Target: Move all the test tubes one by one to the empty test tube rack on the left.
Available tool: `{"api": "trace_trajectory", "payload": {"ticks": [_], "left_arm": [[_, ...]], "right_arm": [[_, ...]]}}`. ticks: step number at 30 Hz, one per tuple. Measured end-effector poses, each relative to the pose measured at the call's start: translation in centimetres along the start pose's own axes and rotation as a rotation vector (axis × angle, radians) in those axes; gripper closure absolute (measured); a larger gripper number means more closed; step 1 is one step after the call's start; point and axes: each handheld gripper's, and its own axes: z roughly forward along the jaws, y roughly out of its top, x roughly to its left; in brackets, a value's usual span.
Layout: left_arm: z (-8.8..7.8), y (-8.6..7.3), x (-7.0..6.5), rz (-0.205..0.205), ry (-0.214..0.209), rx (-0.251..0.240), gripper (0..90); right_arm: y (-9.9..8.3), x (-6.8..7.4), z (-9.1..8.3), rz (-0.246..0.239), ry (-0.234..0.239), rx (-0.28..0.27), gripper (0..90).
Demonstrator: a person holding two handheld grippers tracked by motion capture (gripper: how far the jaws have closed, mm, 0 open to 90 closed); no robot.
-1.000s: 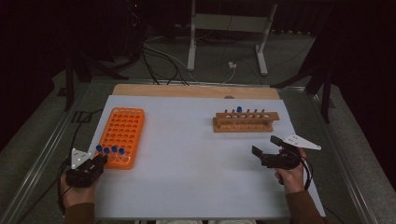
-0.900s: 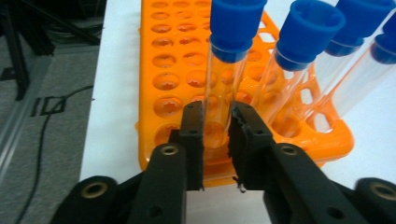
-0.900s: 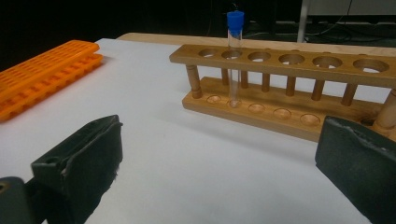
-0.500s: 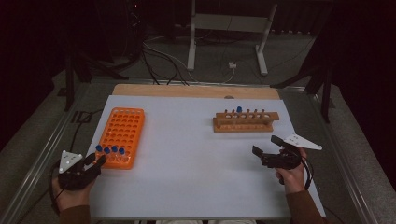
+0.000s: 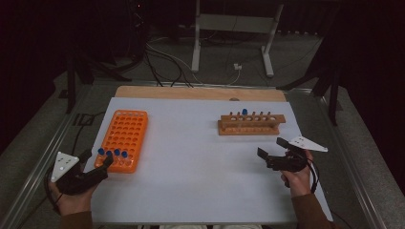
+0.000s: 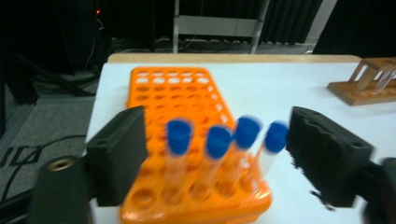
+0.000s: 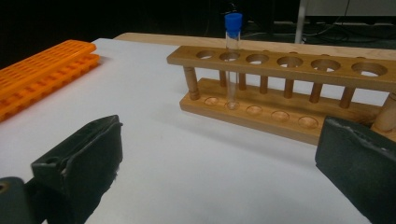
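Observation:
An orange rack (image 5: 124, 138) lies at the table's left, with several blue-capped tubes (image 5: 112, 153) standing in its nearest row. My left gripper (image 5: 104, 166) hovers just in front of that row. Its jaws have just been opening and stand wide apart. In the left gripper view the orange rack (image 6: 187, 107) and the tubes (image 6: 219, 140) show between the left gripper (image 6: 222, 158) jaws, with neither pad touching them. At the right a wooden rack (image 5: 250, 125) holds one blue-capped tube (image 5: 244, 112). My right gripper (image 5: 272, 149) is open and empty, short of the wooden rack (image 7: 289, 70) and its tube (image 7: 232, 56).
A white sheet (image 5: 191, 162) covers the table, with a wooden strip (image 5: 191, 92) along the far edge. Metal rails (image 5: 33, 167) run along both sides. Cables and a stand's legs (image 5: 229, 47) lie on the floor beyond.
My left gripper has drawn back from the orange rack's near row, lifted a little, and its jaws have spread apart. The right gripper has stayed put.

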Motion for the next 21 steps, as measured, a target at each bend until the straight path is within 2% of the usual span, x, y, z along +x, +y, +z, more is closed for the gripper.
{"api": "trace_trajectory", "payload": {"ticks": [5, 11, 15, 21], "left_arm": [[1.2, 1.1, -1.8, -0.002, -0.044, -0.012, 13.0], [3.0, 1.8, -3.9, 0.013, -0.078, 0.008, 2.2], [4.0, 2.1, -5.1, 0.029, -0.107, 0.02, 1.7], [5.0, 2.2, -6.8, 0.053, -0.142, 0.028, 1.8]], "right_arm": [[0.8, -0.3, 0.8, -0.008, -0.024, 0.013, 1.0], [2.6, -0.3, 2.9, -0.027, -0.052, 0.026, 1.0], [4.1, -0.2, 4.8, -0.035, -0.055, 0.038, 1.1], [5.4, -0.2, 8.2, -0.056, -0.083, 0.068, 11.4]]}}
